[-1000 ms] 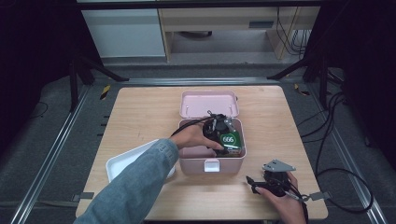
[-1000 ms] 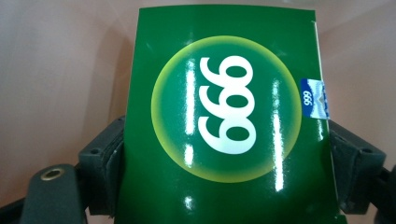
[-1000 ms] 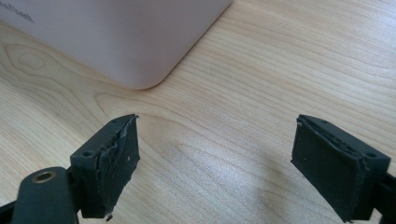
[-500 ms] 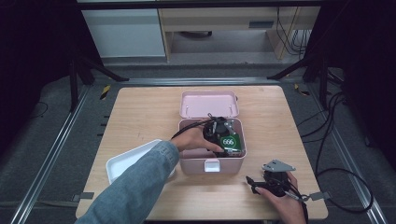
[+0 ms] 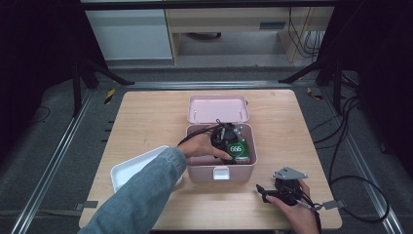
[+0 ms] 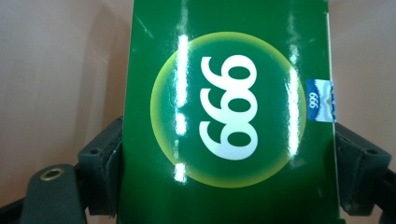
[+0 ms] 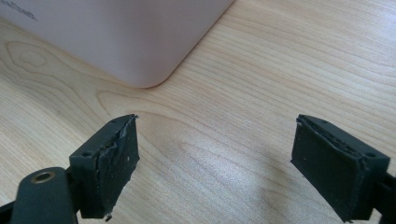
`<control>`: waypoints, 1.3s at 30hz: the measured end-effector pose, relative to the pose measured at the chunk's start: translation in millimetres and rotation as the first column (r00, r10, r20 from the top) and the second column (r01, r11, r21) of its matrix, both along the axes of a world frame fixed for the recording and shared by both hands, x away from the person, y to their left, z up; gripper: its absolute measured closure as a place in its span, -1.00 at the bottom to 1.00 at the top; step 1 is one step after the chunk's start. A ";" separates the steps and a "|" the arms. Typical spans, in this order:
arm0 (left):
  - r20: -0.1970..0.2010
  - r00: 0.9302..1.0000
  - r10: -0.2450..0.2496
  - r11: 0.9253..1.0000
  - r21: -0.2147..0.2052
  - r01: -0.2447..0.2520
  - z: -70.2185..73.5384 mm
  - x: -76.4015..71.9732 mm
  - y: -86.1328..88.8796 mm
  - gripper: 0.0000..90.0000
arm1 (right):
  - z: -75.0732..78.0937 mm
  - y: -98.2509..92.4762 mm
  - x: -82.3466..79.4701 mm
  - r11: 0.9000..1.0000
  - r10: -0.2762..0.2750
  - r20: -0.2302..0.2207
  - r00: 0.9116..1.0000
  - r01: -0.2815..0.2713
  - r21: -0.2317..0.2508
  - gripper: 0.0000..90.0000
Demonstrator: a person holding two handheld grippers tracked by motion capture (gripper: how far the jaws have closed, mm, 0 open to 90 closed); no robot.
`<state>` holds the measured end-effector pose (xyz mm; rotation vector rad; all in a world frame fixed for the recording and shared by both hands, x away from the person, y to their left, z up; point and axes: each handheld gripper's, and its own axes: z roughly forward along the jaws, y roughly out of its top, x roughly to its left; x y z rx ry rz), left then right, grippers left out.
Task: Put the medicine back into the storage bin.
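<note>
Left gripper sits inside the open pink box at the middle of the wooden table, reached in by a grey-blue sleeve from the lower left. Green pack with a white "666" in a yellow-green circle lies between its two black jaws in the left gripper view; both jaw pads sit right at the pack's long edges, spread as wide as the pack. Contact looks close on both sides, but real squeeze versus just bracketing cannot be told. Pink box floor shows on both sides of the pack. In the high view the pack is in the box's right half, face up. Box lid stands open behind.

Right gripper rests on the table near the front right edge, held in a hand, well apart from the box's front right corner. Right gripper view: jaws spread wide, nothing between them, bare wood under them, rounded pink box corner ahead.

White tray lies left of the box, partly under the sleeve.
</note>
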<state>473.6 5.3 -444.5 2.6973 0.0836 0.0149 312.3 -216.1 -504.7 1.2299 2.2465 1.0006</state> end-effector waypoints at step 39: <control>0.092 0.970 0.223 0.954 -0.226 -0.198 93.1 -12.7 69.5 -0.85 | 0.2 2.0 1.1 1.000 0.000 -0.002 1.000 0.000 -0.009 -0.71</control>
